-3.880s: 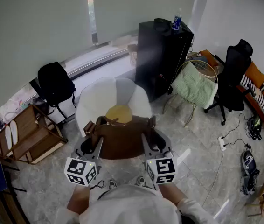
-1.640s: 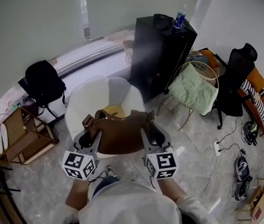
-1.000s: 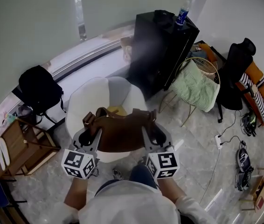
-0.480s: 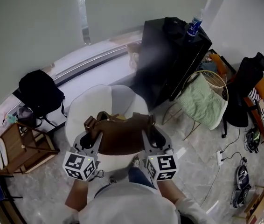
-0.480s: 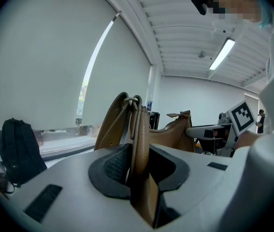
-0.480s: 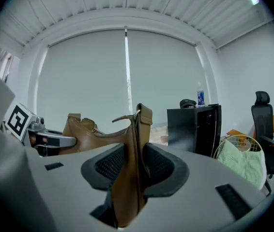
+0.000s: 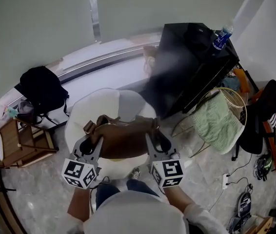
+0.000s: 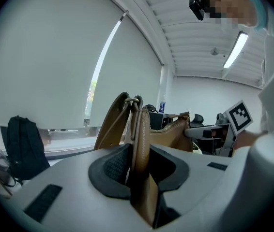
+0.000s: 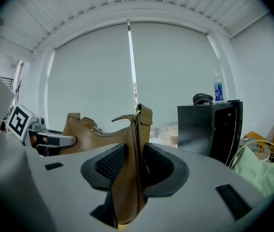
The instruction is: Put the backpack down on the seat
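A brown leather backpack (image 7: 123,138) hangs between my two grippers above the white round chair seat (image 7: 99,106). My left gripper (image 7: 90,143) is shut on the bag's left end. In the left gripper view, its pads (image 8: 115,164) pinch the brown strap (image 8: 141,139). My right gripper (image 7: 156,139) is shut on the right end. The right gripper view shows that gripper (image 9: 133,170) clamping the bag's side panel (image 9: 129,178). The bag hides the middle of the seat. Whether the bag touches the seat cannot be told.
A black backpack (image 7: 41,89) sits left of the chair, with a wooden rack (image 7: 18,143) nearer me. Right of the chair stands a black cabinet (image 7: 191,67) with a blue bottle (image 7: 222,37) on top. A wire chair with green cloth (image 7: 221,118) and a black office chair (image 7: 269,111) are further right.
I have stepped closer to the white chair, which now lies more fully under the bag. Both grippers keep the same hold on the bag.
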Available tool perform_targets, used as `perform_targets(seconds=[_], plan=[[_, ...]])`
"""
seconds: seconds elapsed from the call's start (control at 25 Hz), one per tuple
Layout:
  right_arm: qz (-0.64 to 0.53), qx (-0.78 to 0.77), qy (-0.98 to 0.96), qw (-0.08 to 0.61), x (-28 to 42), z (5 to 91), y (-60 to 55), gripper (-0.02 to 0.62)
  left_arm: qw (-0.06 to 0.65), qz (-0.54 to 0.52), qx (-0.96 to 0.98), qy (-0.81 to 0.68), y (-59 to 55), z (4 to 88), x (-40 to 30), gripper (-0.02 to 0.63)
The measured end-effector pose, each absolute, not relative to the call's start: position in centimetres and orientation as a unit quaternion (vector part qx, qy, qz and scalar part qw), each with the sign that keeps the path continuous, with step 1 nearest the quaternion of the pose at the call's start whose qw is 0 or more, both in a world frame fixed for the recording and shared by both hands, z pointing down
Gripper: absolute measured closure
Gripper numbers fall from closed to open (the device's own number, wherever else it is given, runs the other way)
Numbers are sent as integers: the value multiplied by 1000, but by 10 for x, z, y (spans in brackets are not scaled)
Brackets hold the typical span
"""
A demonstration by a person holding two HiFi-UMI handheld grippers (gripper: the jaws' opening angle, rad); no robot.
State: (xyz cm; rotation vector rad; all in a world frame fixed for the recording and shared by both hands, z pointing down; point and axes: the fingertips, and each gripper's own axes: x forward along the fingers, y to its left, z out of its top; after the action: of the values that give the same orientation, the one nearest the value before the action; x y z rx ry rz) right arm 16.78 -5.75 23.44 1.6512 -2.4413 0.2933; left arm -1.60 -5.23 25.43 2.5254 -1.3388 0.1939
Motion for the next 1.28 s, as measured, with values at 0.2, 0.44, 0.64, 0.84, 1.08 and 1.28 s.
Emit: perform_targets(seconds=[0.2, 0.44, 0.64, 0.84, 1.08, 1.28], plan=[[103, 546, -826, 95, 165, 242, -77, 440, 149, 64, 866, -473, -65, 263, -19, 497], [108, 560, -816, 99, 139, 252, -92, 440, 156, 66, 870, -463, -83, 272, -44, 497], [114, 574, -805, 97, 116, 257, -104, 440, 157, 74, 877, -447, -100, 274, -69, 497], [122, 581, -799, 95, 103, 270, -117, 440, 155, 79, 882, -439, -116, 285, -82, 497], [130, 583, -796, 98, 92, 291, -134, 440, 161, 84, 880, -439, -133, 304, -93, 497], [137, 581, -796, 103, 90, 312, -149, 440, 170, 86, 876, -442, -146, 325, -95, 497]])
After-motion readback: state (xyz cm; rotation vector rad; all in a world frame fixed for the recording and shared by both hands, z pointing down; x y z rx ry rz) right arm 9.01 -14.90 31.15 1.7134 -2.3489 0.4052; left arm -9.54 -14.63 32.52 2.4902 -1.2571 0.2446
